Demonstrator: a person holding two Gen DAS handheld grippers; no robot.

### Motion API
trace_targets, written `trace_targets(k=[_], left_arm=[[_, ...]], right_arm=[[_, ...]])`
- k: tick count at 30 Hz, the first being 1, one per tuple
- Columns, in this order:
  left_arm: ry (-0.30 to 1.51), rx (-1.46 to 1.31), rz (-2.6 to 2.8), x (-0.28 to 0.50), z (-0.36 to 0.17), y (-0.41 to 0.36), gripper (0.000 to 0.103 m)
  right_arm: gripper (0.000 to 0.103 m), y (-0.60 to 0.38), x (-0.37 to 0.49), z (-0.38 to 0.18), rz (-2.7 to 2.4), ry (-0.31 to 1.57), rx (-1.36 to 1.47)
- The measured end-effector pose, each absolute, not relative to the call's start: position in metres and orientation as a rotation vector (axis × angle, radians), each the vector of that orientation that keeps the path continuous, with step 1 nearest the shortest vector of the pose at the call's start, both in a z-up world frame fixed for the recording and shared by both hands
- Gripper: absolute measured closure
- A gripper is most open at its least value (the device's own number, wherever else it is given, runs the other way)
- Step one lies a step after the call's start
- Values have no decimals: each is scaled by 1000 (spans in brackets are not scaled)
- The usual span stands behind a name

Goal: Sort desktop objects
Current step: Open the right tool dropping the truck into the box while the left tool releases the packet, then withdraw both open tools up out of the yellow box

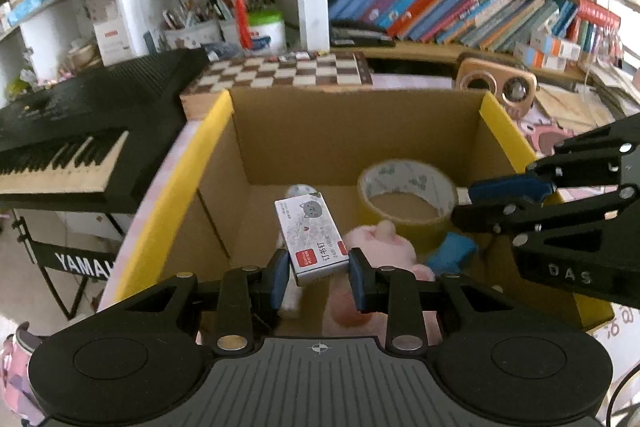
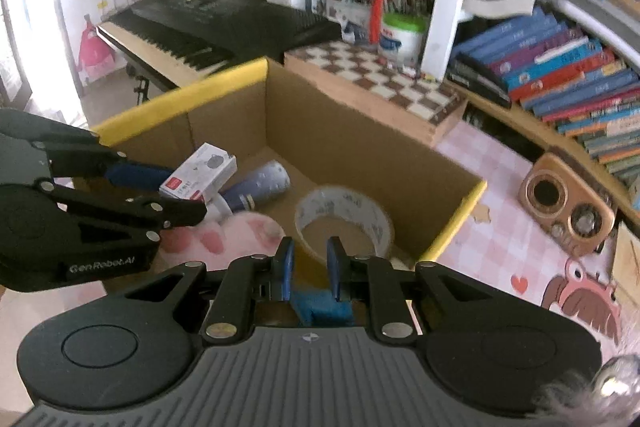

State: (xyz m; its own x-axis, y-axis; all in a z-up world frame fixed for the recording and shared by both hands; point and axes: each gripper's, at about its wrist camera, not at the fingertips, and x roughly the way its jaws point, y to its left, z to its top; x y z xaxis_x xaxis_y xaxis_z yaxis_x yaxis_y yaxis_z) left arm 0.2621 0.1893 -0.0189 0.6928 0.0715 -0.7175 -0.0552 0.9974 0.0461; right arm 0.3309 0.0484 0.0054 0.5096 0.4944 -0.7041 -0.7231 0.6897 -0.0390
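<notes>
A cardboard box (image 1: 356, 131) with yellow-edged flaps stands open on the desk. My left gripper (image 1: 319, 269) is shut on a white staple box (image 1: 310, 241) and holds it above the box interior; it also shows in the right wrist view (image 2: 198, 173). Inside lie a tape roll (image 1: 406, 195), a pink plush toy (image 1: 380, 247), a blue sponge-like piece (image 1: 450, 251) and a blue-grey tube (image 2: 260, 183). My right gripper (image 2: 310, 261) hangs over the tape roll (image 2: 344, 223), its jaws a little apart and empty, the blue piece (image 2: 322, 309) below them.
A black Yamaha keyboard (image 1: 68, 143) stands left of the box. A chessboard (image 1: 280, 73) lies behind it. A gold retro radio (image 2: 566, 205) sits on the pink checked desk mat (image 2: 500, 239) to the right. Shelves hold books (image 1: 460, 7) and pen holders (image 1: 216, 19).
</notes>
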Motion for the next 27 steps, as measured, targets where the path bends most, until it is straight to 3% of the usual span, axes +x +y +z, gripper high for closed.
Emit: trace_targets(k=[5, 7, 15, 21, 27], left_arm=[[790, 40, 65, 261, -14, 186, 66], [759, 56, 65, 255, -9, 182, 43], [614, 78, 38, 217, 19, 162, 35], [501, 61, 34, 177, 37, 151, 17], [442, 60, 21, 133, 40, 137, 9]], right_arm=[[88, 39, 327, 7, 737, 699, -321], [88, 33, 324, 10, 722, 687, -299], [87, 5, 295, 28, 631, 602, -219], [84, -19, 261, 39, 522, 554, -157], [78, -48, 214, 42, 389, 527, -90]])
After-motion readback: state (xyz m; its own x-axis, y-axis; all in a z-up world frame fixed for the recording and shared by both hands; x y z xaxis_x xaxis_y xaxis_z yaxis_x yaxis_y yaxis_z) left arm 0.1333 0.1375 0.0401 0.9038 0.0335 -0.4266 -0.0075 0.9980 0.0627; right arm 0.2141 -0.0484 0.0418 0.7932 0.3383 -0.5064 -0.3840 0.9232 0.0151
